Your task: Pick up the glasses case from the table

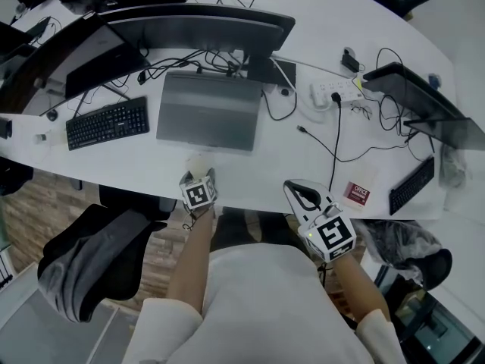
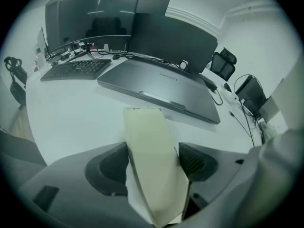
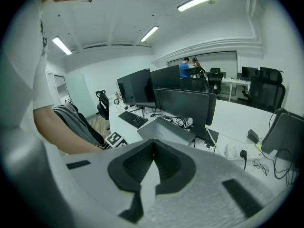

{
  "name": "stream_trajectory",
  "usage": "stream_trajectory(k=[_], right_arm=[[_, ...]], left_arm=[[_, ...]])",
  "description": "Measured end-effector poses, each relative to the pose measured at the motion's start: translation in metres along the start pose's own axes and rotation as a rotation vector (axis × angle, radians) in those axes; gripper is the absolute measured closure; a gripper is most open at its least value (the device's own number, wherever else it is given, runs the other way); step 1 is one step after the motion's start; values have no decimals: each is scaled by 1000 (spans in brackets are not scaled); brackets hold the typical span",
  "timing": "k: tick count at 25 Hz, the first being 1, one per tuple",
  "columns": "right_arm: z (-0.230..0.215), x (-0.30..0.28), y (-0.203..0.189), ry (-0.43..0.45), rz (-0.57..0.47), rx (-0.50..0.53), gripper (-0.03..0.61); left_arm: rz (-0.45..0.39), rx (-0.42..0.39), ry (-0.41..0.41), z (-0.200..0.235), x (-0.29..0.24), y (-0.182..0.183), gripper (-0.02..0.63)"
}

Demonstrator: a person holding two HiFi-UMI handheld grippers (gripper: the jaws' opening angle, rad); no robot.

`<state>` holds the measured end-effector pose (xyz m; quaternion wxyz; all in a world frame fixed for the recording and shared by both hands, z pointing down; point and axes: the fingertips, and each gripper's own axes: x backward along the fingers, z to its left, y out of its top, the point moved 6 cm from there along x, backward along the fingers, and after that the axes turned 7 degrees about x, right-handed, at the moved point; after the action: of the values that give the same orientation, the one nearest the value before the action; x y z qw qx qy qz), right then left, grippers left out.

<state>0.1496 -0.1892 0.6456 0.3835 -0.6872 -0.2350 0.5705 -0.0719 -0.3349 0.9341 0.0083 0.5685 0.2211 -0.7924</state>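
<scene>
The cream glasses case [image 2: 151,151] lies lengthwise on the white table [image 1: 250,177], just in front of a closed grey laptop [image 2: 161,82]. In the head view the glasses case [image 1: 198,162] is a pale shape near the table's front edge. My left gripper [image 1: 199,177] points steeply down onto it. In the left gripper view both pads [image 2: 195,161] press against the case's long sides. My right gripper [image 1: 301,194] hovers over the table edge to the right. In the right gripper view its jaws [image 3: 153,144] meet at the tips with nothing between them.
The closed laptop [image 1: 208,112] sits behind the case, and a black keyboard [image 1: 106,123] lies to its left. Monitors [image 1: 197,25] and cables line the back. A power strip [image 1: 337,92], a red card [image 1: 358,193] and a second keyboard [image 1: 411,186] lie to the right. A chair with a grey jacket [image 1: 87,260] stands at the lower left.
</scene>
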Motion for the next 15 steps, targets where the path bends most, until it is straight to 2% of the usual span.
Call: stream_trajectory(k=[5,15], right_arm=[[2,-1,4,-2,-3,9,583],[9,3,26,-8,-26,43,583]], left_arm=[[-45,-49,-30,-5,18,13,287],[-140,-94,-104,-1,53,31,288]])
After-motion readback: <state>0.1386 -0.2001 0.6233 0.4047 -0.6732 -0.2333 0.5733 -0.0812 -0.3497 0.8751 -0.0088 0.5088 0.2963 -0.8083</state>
